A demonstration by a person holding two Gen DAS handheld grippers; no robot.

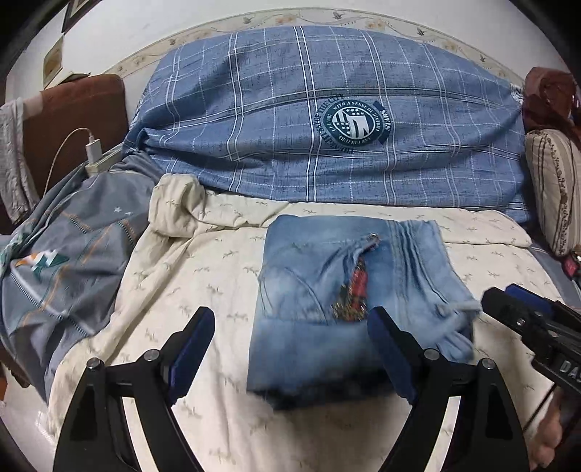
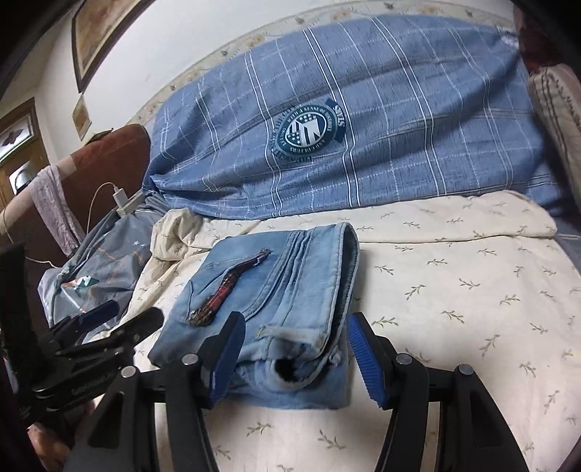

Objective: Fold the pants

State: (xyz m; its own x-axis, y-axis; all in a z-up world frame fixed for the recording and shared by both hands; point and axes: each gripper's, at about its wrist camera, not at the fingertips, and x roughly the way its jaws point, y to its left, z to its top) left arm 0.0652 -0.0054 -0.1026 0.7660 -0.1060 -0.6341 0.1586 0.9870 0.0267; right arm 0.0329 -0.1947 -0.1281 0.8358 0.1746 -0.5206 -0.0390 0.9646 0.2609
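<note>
Both wrist views face the bedhead — sharing folded jeans (image 1: 326,290) nearby.

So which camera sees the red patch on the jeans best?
The right wrist view: there the red patch looks sharp, though slanted. The left wrist view shows it more face-on but blurred, on the folded jeans.

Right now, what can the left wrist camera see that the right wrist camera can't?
Only the left wrist view shows the frayed hem edge of the folded light-blue denim pants.

Only the right wrist view shows the brown-framed picture on the wall and the pants' rolled open end.

Both show the pants on the cream leaf-print bedsheet, the blue plaid quilt, the white charger plug, and both open tongs, the left tongs and right tongs.
</note>
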